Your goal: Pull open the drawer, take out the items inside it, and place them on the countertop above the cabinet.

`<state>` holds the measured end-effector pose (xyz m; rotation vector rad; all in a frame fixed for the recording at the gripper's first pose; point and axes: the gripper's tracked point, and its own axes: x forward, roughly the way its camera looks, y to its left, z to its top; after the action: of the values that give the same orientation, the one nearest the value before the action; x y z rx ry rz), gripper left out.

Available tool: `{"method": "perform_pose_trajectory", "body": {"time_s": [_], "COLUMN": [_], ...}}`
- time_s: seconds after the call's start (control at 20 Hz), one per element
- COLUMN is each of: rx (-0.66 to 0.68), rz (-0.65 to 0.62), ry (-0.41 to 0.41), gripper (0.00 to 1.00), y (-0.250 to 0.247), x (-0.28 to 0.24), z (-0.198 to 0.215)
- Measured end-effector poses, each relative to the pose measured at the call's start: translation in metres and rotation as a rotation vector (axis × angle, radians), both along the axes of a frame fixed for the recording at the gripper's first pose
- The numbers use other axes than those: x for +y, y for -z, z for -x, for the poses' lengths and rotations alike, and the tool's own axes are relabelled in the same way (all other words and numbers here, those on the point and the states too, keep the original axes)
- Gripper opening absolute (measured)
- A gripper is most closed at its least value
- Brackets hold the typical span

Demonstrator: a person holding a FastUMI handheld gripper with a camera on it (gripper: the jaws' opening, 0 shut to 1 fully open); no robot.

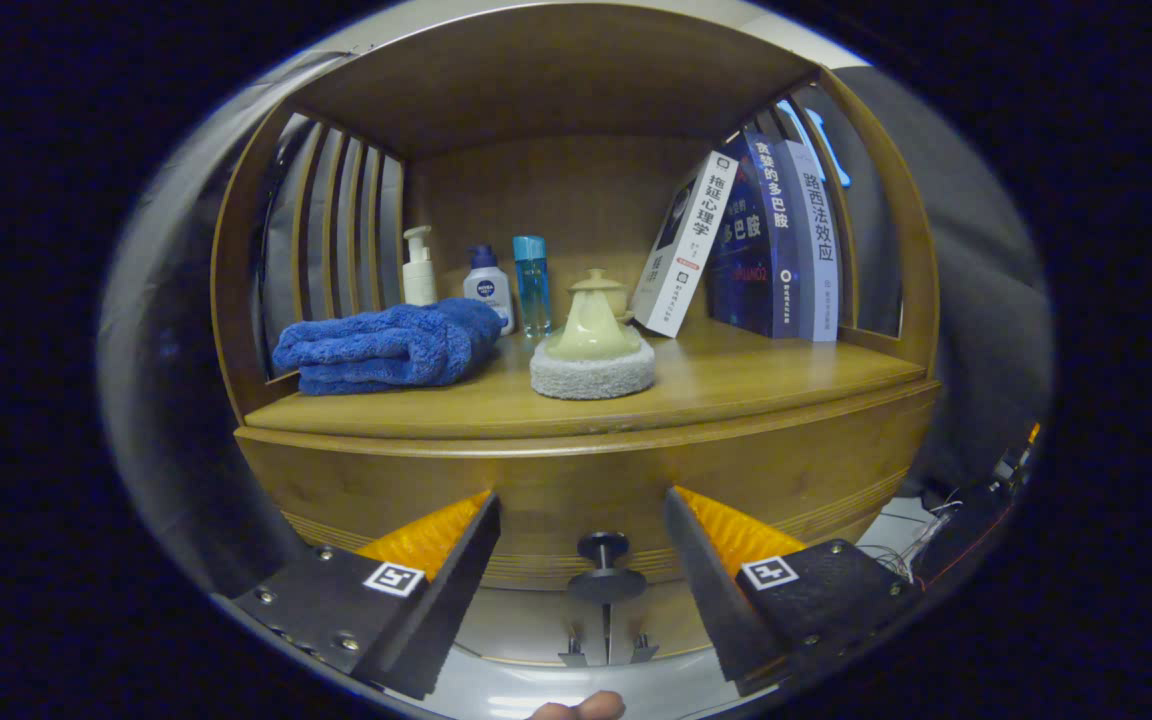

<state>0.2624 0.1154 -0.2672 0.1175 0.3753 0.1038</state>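
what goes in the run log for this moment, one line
stage: reaching for drawer | gripper: open, fingers either side of knob, not touching | drawer: shut | countertop: towel, scrubber, bottles, books

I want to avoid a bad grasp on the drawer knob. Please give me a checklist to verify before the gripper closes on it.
1. Gripper open: ok, the fingers stand wide apart.
2. Drawer knob between the fingers: ok, roughly centred in the gap.
3. Fingers far enough forward to close on the knob: cannot tell, depth is unclear.
4. Drawer state: looks shut, front flush with the cabinet.
5. Countertop has free space: ok, bare wood beside the scrub pad and blue towel.
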Motion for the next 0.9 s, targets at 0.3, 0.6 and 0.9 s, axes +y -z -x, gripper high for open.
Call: {"method": "perform_pose_trajectory", "body": {"time_s": [0.3,0.6,0.9], "rx": [-0.004,0.005,0.031], "rz": [-0.021,-0.067,-0.043], "ry": [0.000,0.008,0.016], "gripper": [1.00,1.00,1.00], "y": [0.001,0.004,-0.007], "x": [-0.001,0.000,-0.003], "z": [0.000,0.001,0.016]}}
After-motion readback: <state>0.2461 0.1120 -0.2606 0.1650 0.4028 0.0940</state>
